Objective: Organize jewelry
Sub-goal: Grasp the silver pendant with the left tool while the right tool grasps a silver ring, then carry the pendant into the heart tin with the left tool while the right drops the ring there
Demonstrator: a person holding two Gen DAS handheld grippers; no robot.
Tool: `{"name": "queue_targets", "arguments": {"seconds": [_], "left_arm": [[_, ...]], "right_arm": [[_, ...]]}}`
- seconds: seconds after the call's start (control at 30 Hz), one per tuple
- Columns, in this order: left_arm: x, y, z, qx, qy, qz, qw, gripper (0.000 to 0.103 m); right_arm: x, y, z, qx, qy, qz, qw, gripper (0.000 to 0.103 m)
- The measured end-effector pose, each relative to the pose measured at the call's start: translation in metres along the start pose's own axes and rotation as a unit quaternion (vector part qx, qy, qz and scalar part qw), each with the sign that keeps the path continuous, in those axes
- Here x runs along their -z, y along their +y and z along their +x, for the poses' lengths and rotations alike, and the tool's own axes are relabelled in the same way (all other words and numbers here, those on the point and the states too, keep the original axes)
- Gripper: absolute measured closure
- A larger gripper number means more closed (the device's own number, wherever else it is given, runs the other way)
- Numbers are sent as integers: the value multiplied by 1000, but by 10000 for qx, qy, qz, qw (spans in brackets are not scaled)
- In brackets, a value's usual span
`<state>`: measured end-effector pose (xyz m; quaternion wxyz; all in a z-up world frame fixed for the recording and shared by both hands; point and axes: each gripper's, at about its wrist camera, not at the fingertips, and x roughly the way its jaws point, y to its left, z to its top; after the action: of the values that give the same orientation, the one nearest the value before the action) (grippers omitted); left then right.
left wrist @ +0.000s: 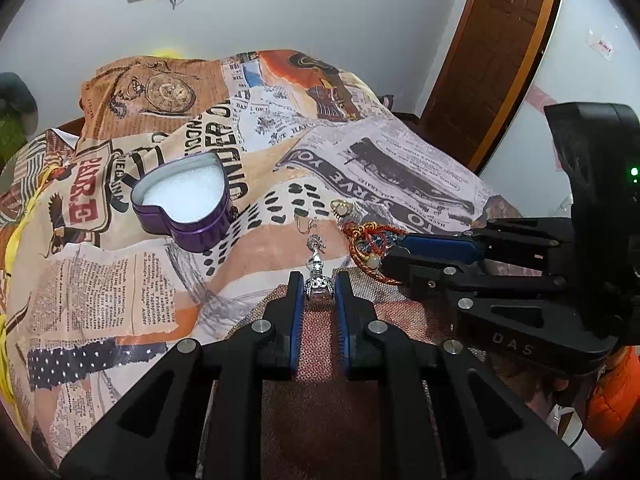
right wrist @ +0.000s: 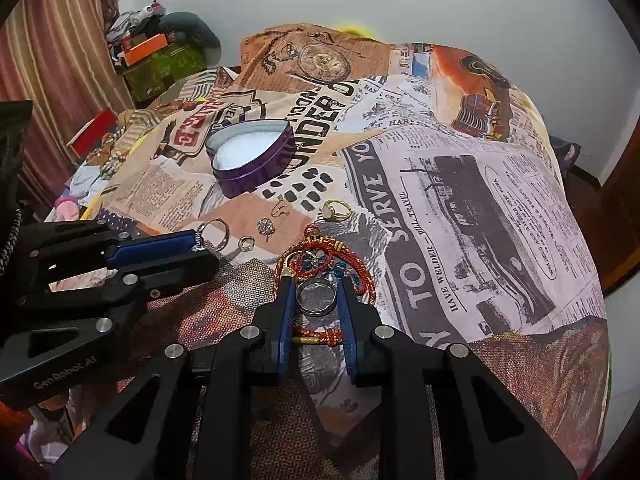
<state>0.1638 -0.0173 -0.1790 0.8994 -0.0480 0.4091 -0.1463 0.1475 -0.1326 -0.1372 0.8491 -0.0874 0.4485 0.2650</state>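
Left gripper (left wrist: 318, 292) pinches silver charm (left wrist: 318, 285) by tip only (may slip). Right gripper (right wrist: 316, 296) squeezes silver ring (right wrist: 315, 295); red cord bracelet (right wrist: 326, 258) beneath could snag, drag along.

We see a bedspread (right wrist: 460, 208) printed with black-on-white newspaper columns, orange and tan patches, a brown pocket watch and black dots, and on it a purple heart-shaped tin (right wrist: 252, 160) lined in white. A red-orange cord bracelet (right wrist: 360, 276) carries blue beads and gold ends beside a silver ring (right wrist: 316, 298). Our black grippers have blue fingers (right wrist: 286, 308).
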Motion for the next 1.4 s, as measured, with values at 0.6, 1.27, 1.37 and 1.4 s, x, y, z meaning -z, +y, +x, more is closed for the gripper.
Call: {"name": "queue_targets", "arguments": {"seconds": [0.6,1.27,1.37,1.4], "left_arm": [[-17,19,-48,-229,-632,-73,9977,89],[-44,84,-18,-753,-623,-195,9950,89],[-49,94,-4,-705,-503,-261,9959,89],[-51,98,0,-681,-466,-283,9962,89]], "right_arm": [[-35,18,-51,111,-842,110,9963,84],[-99,38,-8,-12,-917,-16,9958,84],[-107,35,8,-83,-733,4,9973,84],[-109,34,12,-103,-683,2,9976,84]]}}
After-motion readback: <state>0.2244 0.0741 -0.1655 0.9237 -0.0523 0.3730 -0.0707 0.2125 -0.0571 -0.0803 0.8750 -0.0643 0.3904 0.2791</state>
